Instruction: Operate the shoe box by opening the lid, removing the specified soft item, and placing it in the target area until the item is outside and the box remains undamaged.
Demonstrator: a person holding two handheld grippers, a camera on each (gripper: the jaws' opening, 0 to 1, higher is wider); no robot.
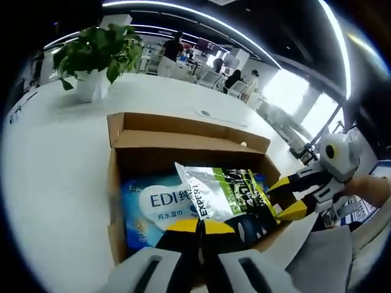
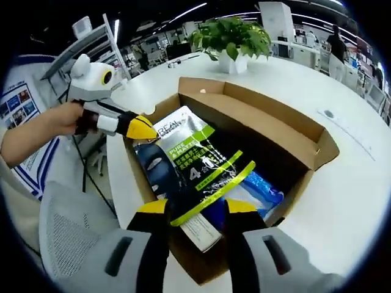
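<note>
Shoe box [image 1: 183,141], brown cardboard, sits open on white table [image 1: 55,183], lid flap folded back toward upper part of frame in left gripper view. In right gripper view box [image 2: 269,128] runs from centre to right, flap at upper right.

Inside: soft foil pouch [image 1: 223,192], silver w/ green band + black print, lies on top of blue wet-wipes pack [image 1: 149,204]. In right gripper view pouch [image 2: 195,155] is centre frame, its near end reaching down betw. the jaws; blue pack [image 2: 259,192] peeks out lower right of it.

Left gripper [image 1: 200,229], bottom centre of its view: yellow-tipped jaws pressed together at box's near edge, right by pouch's lower corner; can't tell if anything is pinched. Same gripper shows upper left in right gripper view [image 2: 143,129], held by a hand [image 2: 58,122], tip at box's left rim, touching or just beside pouch.

Right gripper [image 2: 197,207], bottom centre of its view: jaws spread, pouch end lying betw. them, not squeezed. In left gripper view it comes in from right [image 1: 287,198], yellow tips apart at box's right wall next to pouch.

Potted plant [image 1: 98,55] on table, upper left, well apart from box; in right gripper view plant [image 2: 235,39] is top centre. Grey mesh chair back [image 2: 73,238] lower left.
</note>
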